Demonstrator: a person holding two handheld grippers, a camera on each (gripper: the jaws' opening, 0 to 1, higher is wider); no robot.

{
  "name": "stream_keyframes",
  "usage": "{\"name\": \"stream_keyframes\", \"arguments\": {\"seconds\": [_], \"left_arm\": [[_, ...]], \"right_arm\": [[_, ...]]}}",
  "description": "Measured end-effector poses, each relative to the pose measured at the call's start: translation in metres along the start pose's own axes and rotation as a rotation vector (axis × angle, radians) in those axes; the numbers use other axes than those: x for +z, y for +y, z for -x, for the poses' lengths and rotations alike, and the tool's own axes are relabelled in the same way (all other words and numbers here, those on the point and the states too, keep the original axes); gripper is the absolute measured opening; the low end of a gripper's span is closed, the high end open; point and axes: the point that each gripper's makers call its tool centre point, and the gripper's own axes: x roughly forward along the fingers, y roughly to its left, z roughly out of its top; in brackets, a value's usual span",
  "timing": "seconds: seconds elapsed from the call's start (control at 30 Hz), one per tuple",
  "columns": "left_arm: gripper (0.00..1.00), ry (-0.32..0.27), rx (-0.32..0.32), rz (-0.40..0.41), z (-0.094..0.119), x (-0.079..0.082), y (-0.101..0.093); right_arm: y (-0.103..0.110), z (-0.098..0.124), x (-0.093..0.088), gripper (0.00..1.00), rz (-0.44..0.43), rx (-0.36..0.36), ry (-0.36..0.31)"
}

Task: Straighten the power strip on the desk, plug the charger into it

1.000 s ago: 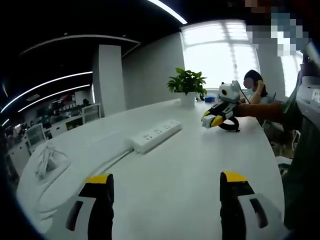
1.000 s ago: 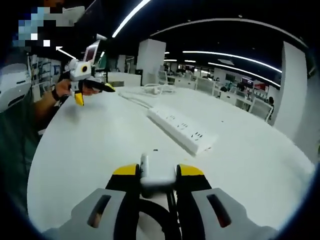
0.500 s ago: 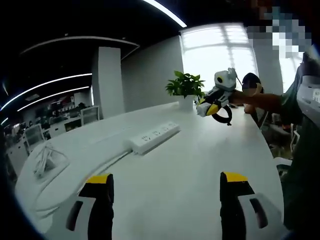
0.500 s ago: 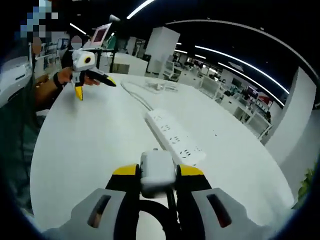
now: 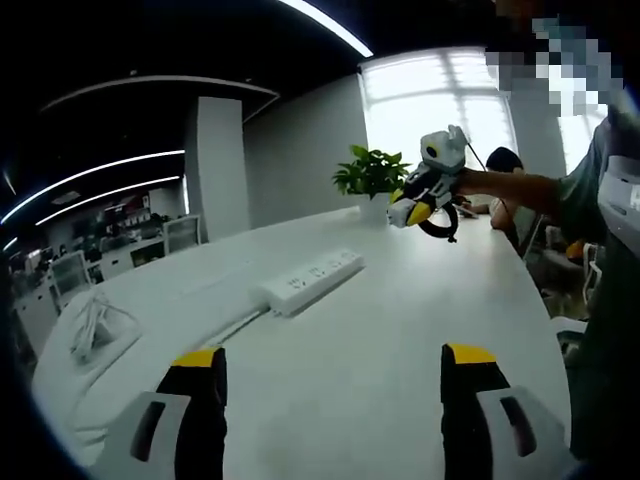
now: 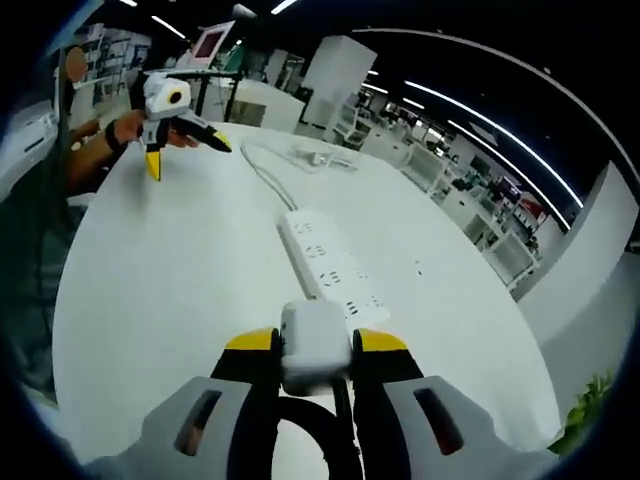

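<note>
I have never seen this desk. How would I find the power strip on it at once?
Look at the big white desk. Near its middle lies the power strip, a long white bar with rows of sockets and a white cable running from its far end. Unlike the loose cable bundle near the edge, it is flat, straight and rigid.

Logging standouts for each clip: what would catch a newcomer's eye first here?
The white charger clamped in the right tongs, held above the white desk. Just beyond it lies the long white power strip, its cable trailing away. The left tongs hang open over the desk.
</note>
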Motion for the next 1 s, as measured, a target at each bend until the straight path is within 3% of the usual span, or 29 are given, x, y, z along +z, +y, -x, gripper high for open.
{"name": "stream_keyframes", "arguments": {"seconds": [0.53,1.0], "left_arm": [[0.99,0.015,-0.009,-0.025,-0.009,0.003,-0.003],[0.99,0.018,-0.017,-0.006,-0.01,-0.001,-0.006]], "right_arm": [[-0.024,-0.017,0.012,0.25,0.137,0.043,0.125],[-0.033,-0.043,0.004,0.25,0.227,0.088,0.241]]}}
